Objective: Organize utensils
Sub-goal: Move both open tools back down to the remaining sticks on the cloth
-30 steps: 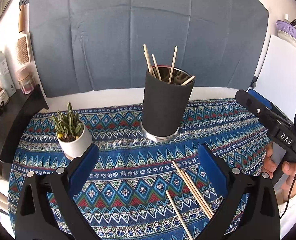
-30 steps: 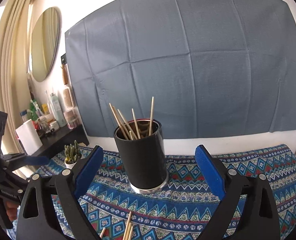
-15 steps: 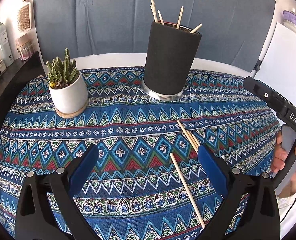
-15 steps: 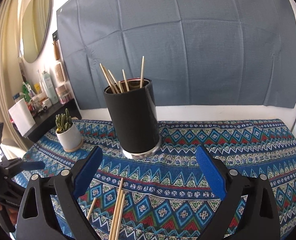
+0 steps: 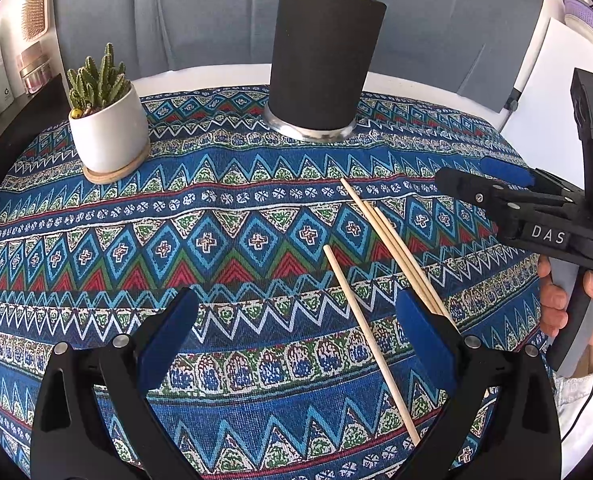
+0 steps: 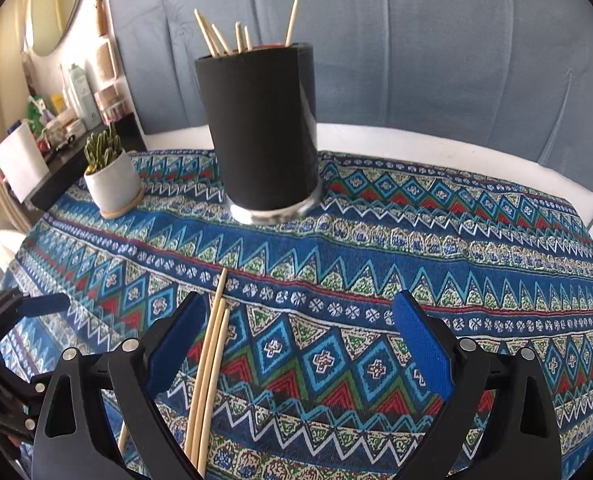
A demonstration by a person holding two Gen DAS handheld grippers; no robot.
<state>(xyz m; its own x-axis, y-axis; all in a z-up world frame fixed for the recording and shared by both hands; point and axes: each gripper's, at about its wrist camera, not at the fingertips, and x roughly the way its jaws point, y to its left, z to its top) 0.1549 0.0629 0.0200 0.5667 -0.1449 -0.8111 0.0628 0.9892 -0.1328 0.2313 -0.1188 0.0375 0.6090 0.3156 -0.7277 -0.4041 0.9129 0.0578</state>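
A black cylindrical holder [image 5: 326, 56] stands at the back of the patterned cloth with several wooden chopsticks in it; it also shows in the right wrist view [image 6: 262, 128]. Three chopsticks lie bundled on the cloth [image 5: 392, 246], and a single one [image 5: 370, 340] lies beside them. In the right wrist view the bundle [image 6: 210, 364] lies just inside my right gripper's left finger. My left gripper [image 5: 296, 340] is open and empty, low over the single chopstick. My right gripper [image 6: 298, 344] is open and empty, and shows at the right of the left wrist view [image 5: 508, 184].
A small cactus in a white pot [image 5: 106, 120] stands on a wooden saucer at the back left of the cloth [image 5: 216, 240]. A grey fabric backdrop [image 6: 416, 48] hangs behind. A dark shelf with bottles [image 6: 72, 120] is at far left. A white board [image 5: 544, 92] stands at right.
Both grippers have tilted down and come lower and closer to the cloth. The loose chopsticks now lie between or beside the fingers. Both grippers stay open.
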